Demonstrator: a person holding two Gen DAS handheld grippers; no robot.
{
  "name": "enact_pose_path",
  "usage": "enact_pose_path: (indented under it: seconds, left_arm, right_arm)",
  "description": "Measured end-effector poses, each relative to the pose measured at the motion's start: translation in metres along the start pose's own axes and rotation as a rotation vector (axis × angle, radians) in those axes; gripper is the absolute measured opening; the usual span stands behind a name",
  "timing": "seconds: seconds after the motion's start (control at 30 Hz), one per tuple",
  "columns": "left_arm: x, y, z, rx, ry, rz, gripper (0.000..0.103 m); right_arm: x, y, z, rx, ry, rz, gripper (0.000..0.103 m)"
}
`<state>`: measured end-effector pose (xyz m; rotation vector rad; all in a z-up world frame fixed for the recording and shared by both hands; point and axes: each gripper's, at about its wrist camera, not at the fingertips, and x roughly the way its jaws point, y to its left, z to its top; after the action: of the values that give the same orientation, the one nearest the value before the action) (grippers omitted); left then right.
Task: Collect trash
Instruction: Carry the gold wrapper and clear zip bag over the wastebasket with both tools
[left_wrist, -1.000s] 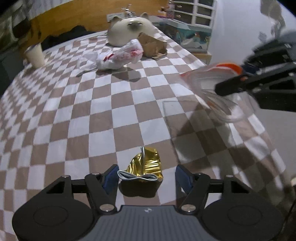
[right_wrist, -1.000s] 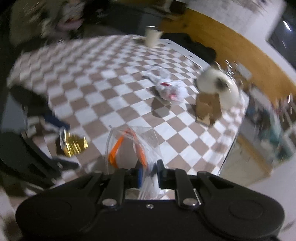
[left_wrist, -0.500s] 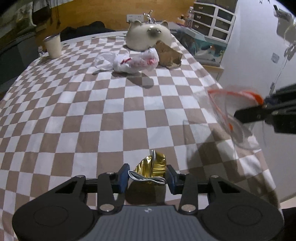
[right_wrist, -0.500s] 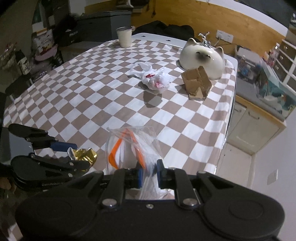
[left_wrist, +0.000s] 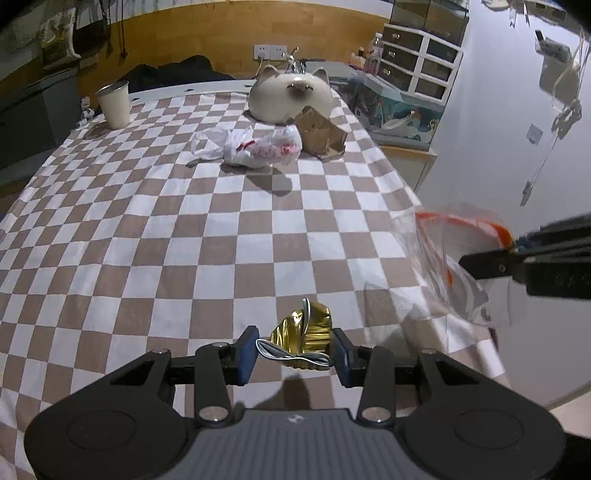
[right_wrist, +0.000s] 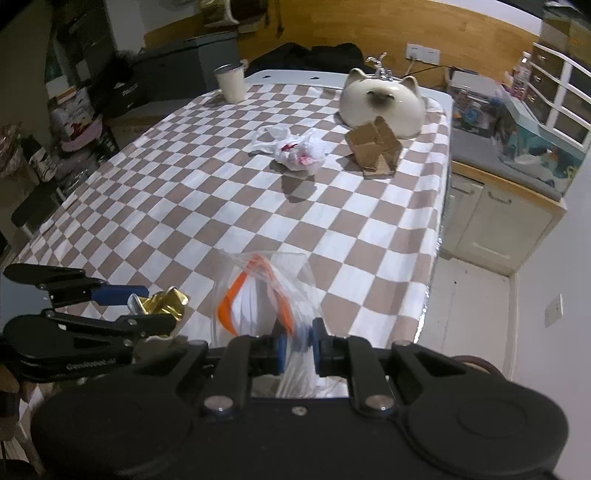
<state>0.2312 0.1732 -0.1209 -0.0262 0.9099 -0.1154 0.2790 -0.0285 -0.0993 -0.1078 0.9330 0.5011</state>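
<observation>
My left gripper (left_wrist: 294, 355) is shut on a crumpled gold foil wrapper (left_wrist: 303, 339), lifted a little above the checked tablecloth (left_wrist: 221, 236). The same gold wrapper (right_wrist: 162, 303) shows at the left of the right wrist view, between the left gripper's fingers (right_wrist: 110, 295). My right gripper (right_wrist: 298, 347) is shut on the rim of a clear plastic bag with an orange drawstring (right_wrist: 258, 295), held at the table's near right edge. That bag (left_wrist: 458, 254) hangs to the right of the foil. A white plastic bag with red print (left_wrist: 258, 147) and a torn cardboard piece (left_wrist: 319, 133) lie at the far end.
A cat-shaped ceramic pot (left_wrist: 290, 96) and a pale cup (left_wrist: 114, 103) stand at the far end of the table. Low cabinets (right_wrist: 498, 214) and drawers (left_wrist: 417, 74) stand to the right, and dark bins and boxes (right_wrist: 74, 110) to the left.
The left gripper closed on the gold wrapper and lifted it off the cloth. The right gripper with the clear bag rolled and shifted, keeping its grip.
</observation>
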Motion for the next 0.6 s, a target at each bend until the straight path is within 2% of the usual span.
enact_pose_path:
  seconds: [0.6]
  left_arm:
    - [-0.057,-0.035,0.013,-0.072,-0.105,-0.011,0.043]
  right_arm:
    - [-0.060,-0.031,-0.027,0.188,-0.065,0.003,0.013]
